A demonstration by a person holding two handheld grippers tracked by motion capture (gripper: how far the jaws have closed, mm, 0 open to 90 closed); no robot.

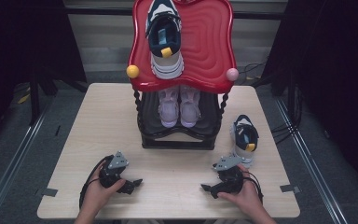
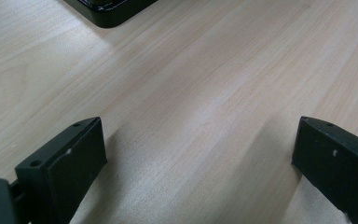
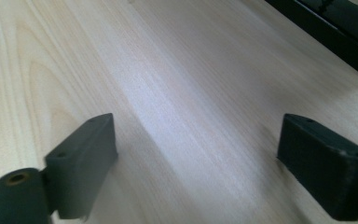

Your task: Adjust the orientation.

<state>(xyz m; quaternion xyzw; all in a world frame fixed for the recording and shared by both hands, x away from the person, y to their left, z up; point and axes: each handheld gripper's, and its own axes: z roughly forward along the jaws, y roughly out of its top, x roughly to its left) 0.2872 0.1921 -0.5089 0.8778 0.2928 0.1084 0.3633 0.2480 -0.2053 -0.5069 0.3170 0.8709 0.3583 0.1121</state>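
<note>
- The left gripper (image 1: 136, 182) is resting on the table (image 1: 177, 161), jaws wide apart.
- The right gripper (image 1: 206, 188) is lying near the navy shoe (image 1: 244, 138), jaws apart, holding nothing.

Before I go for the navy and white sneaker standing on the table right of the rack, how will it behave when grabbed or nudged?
The sneaker looks padded, so its collar would likely give under the jaws. Its flat sole on the table suggests it slides rather than rolls, though a high push might tip it. Probably light for its size. The right gripper is open.
</note>
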